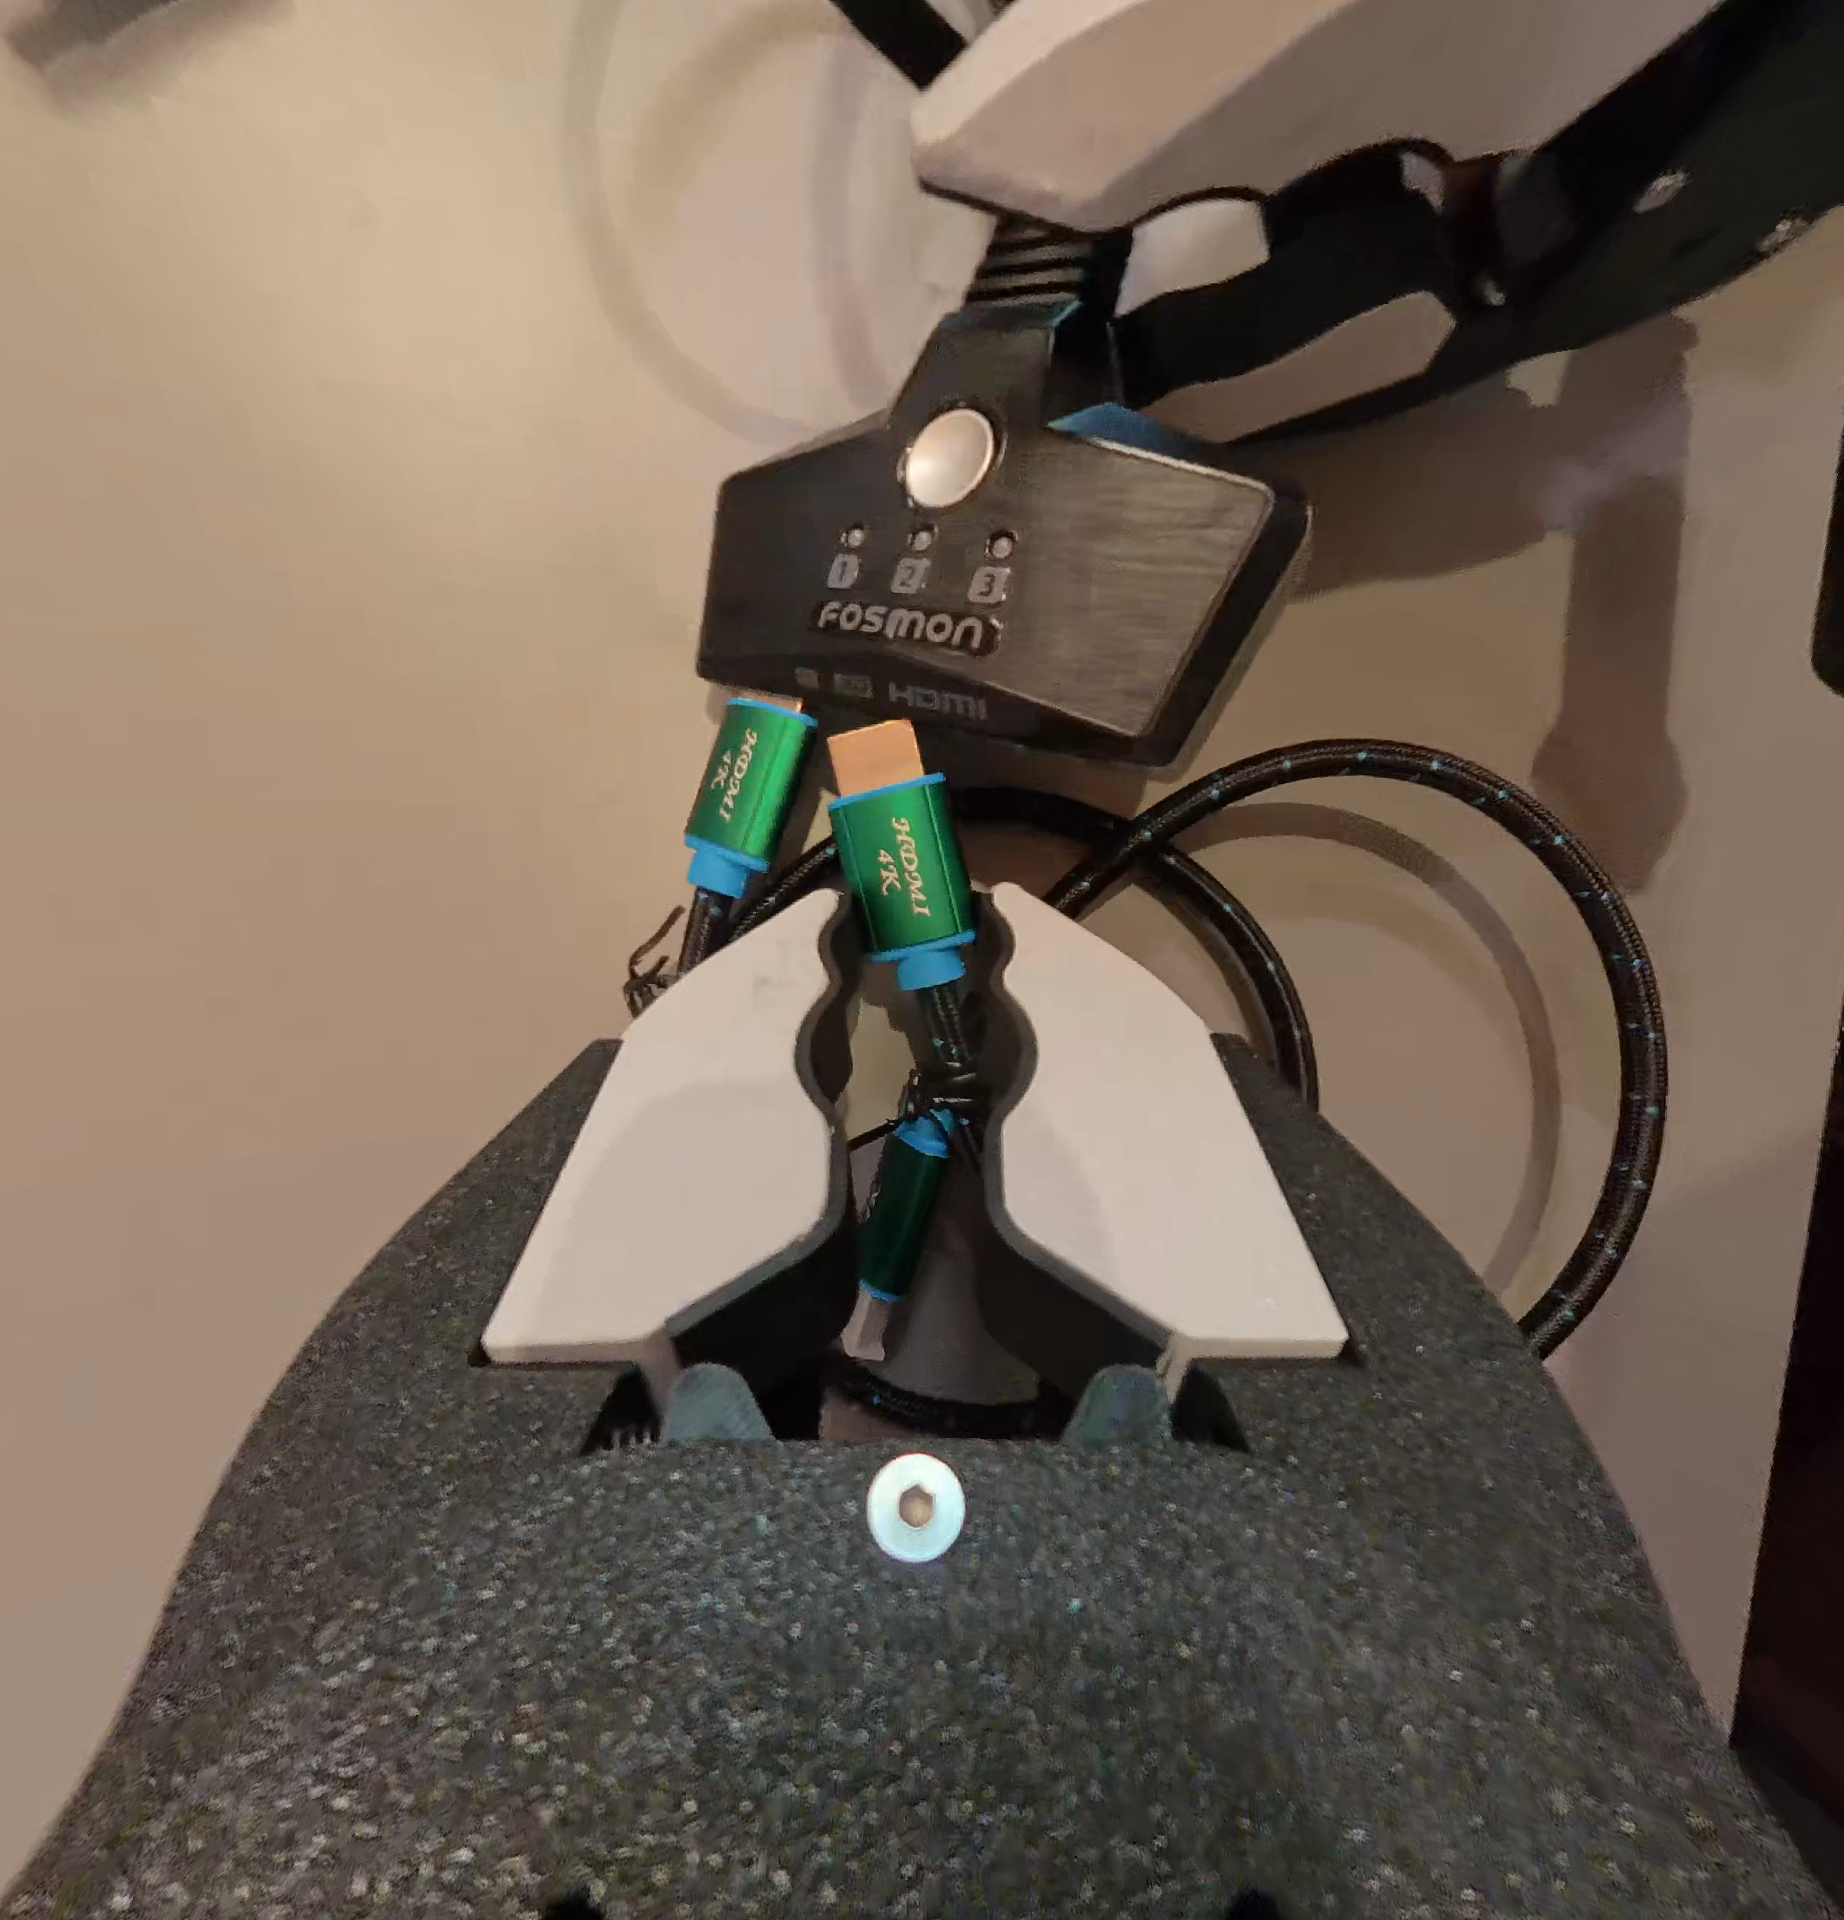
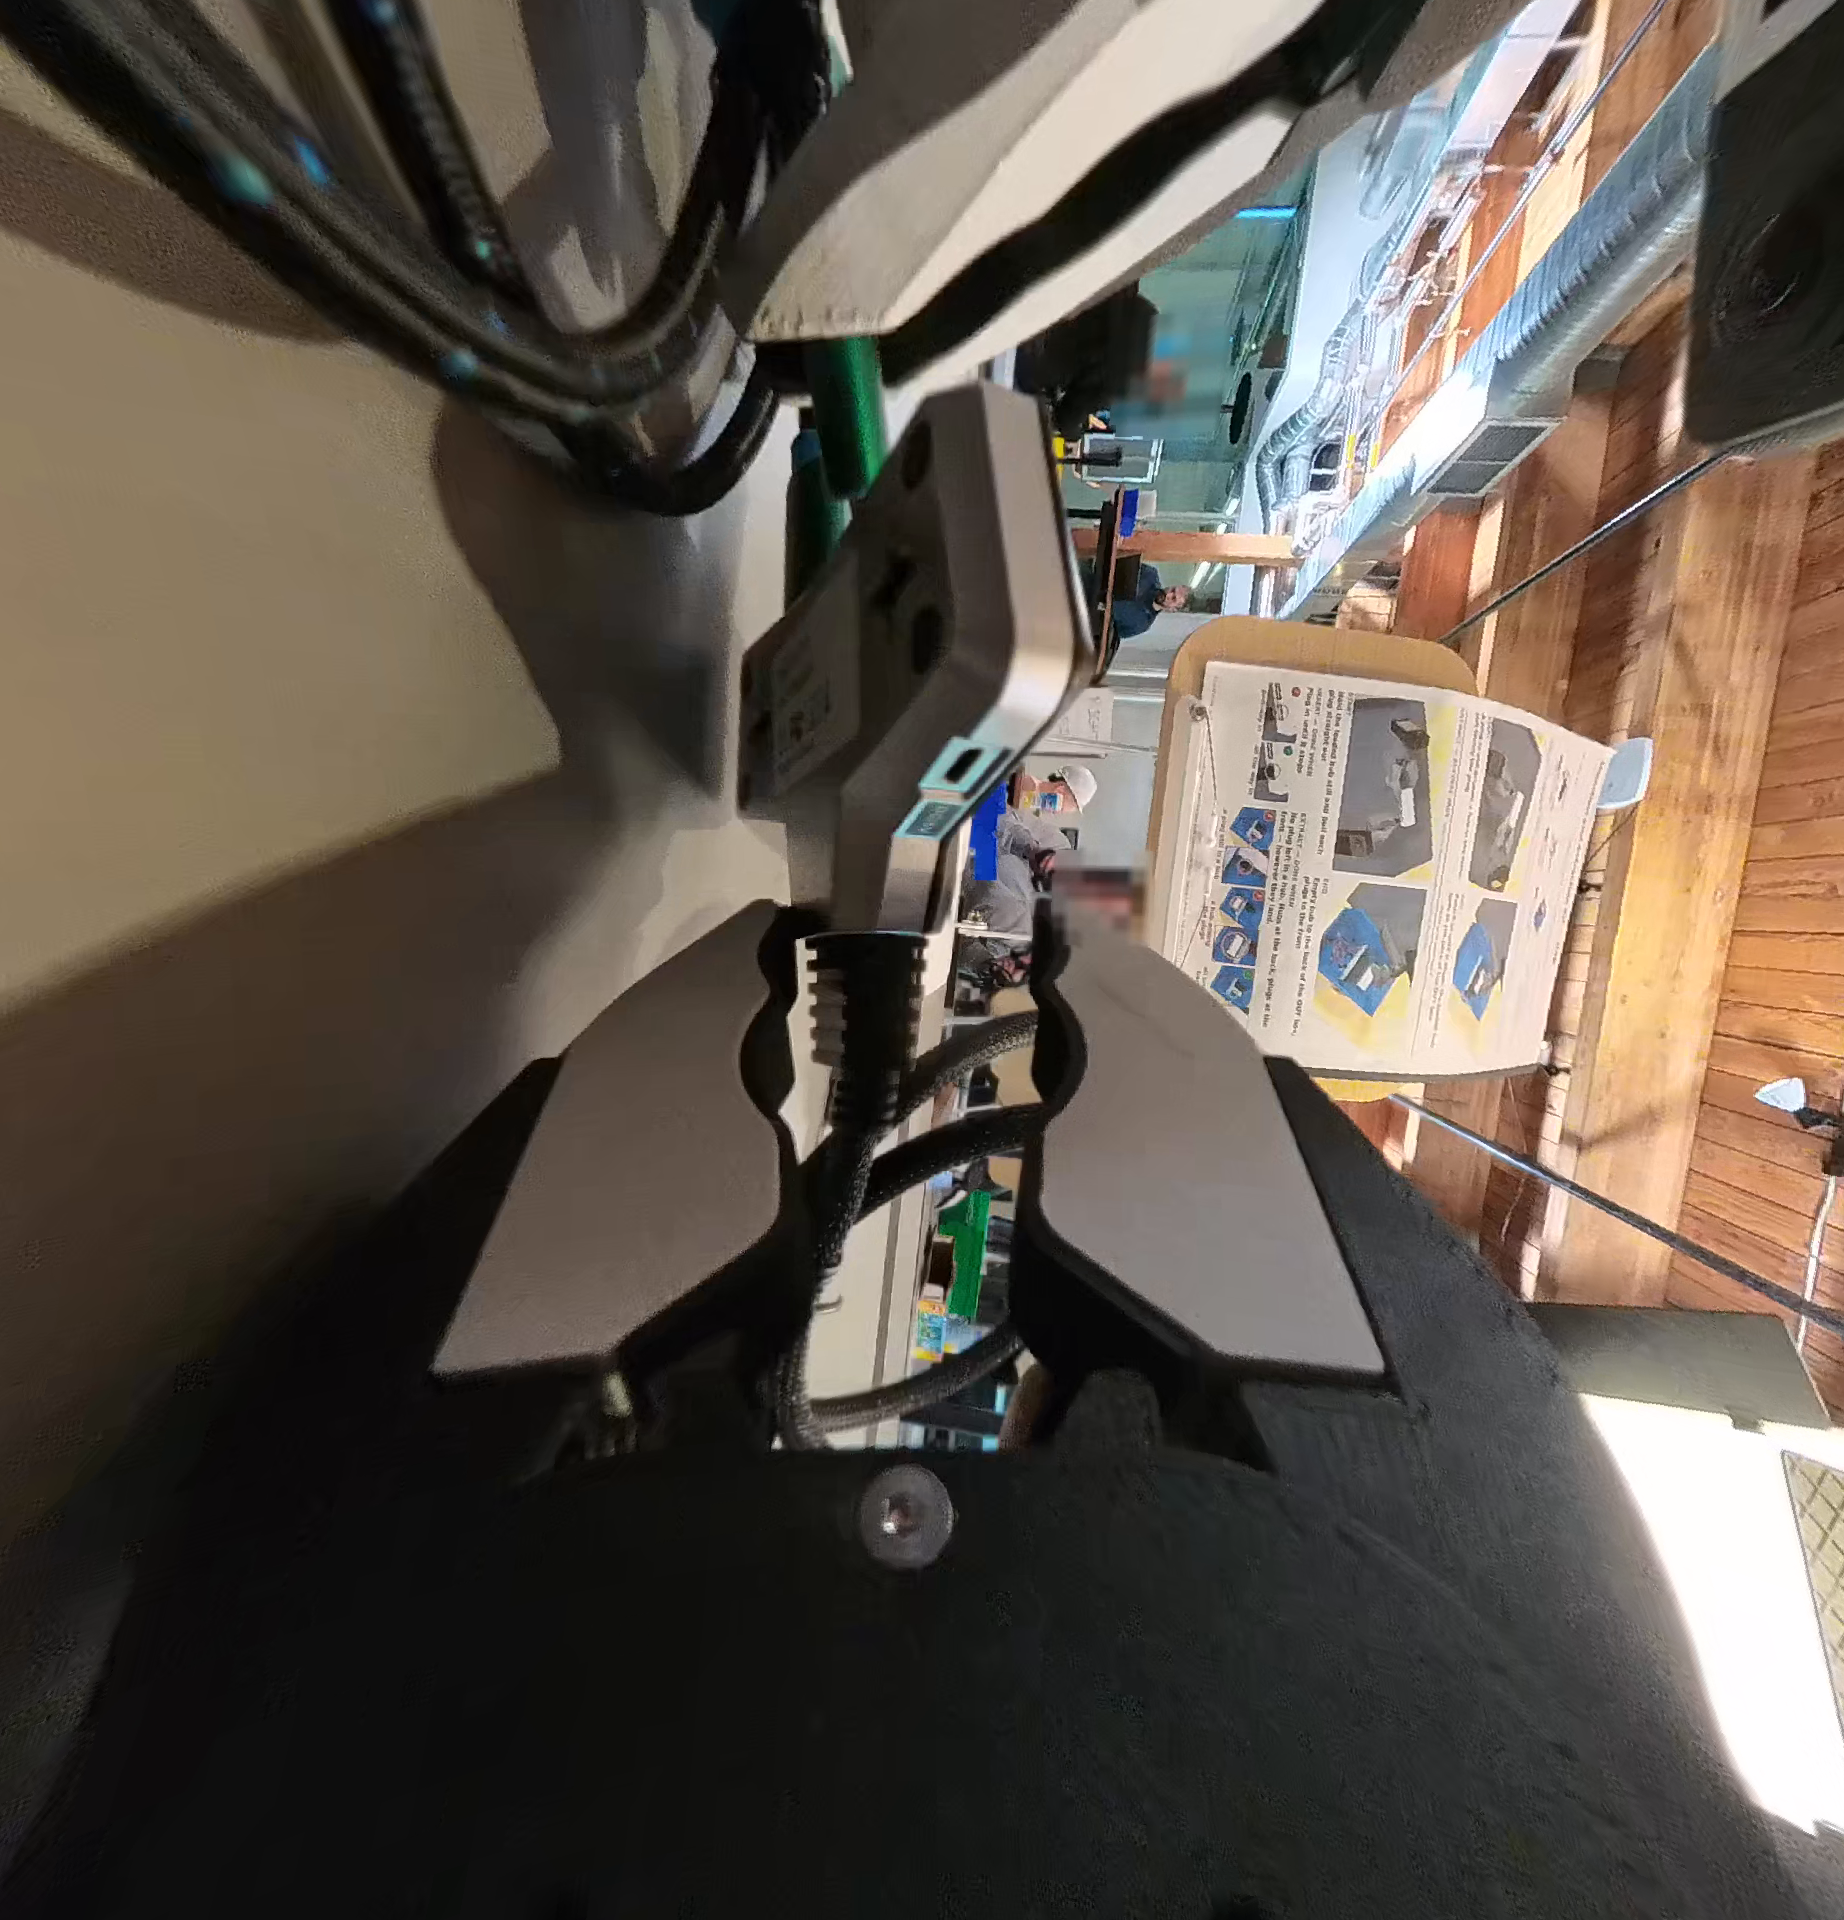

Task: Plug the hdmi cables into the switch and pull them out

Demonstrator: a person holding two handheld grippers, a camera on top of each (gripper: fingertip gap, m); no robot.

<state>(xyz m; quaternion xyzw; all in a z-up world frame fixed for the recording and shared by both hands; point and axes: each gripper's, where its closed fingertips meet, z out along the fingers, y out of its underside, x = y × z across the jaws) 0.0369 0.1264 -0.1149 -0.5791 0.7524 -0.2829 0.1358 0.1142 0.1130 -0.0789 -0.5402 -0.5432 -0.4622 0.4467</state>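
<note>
- Left wrist view, 12 o'clock end of the left tool [image 1: 902, 920]: clenched on a green plug [image 1: 902, 883], gripped low on the shell, near its blue collar.
- Leans toward 11 o'clock in that grip, with the gold tip [image 1: 874, 753] just short of the near edge of the black switch box [image 1: 991, 582]; cannot tell whether touching.
- Just beside it, at 10 o'clock: a second green plug [image 1: 750, 800], already seated in the box's edge and close enough to be bumped.
- At 6 o'clock, down between the finger roots: a third green plug [image 1: 897, 1216] dangling under the held lead; looks likely to drag or snag.
- At 3 o'clock: braided cable [image 1: 1520, 831] looping over the beige tabletop [image 1: 274, 623].
- Right wrist view, right tool [image 2: 918, 966]: released, with the ribbed cable boot [image 2: 866, 997] of the box standing between the fingers, nearer the 9 o'clock one and with a clear gap on the 3 o'clock side.
- As a judgement: best to square the tilted plug with the box edge, keep any pressure along the plug's length, and steady the box, since nothing presses on its boot now.
</note>
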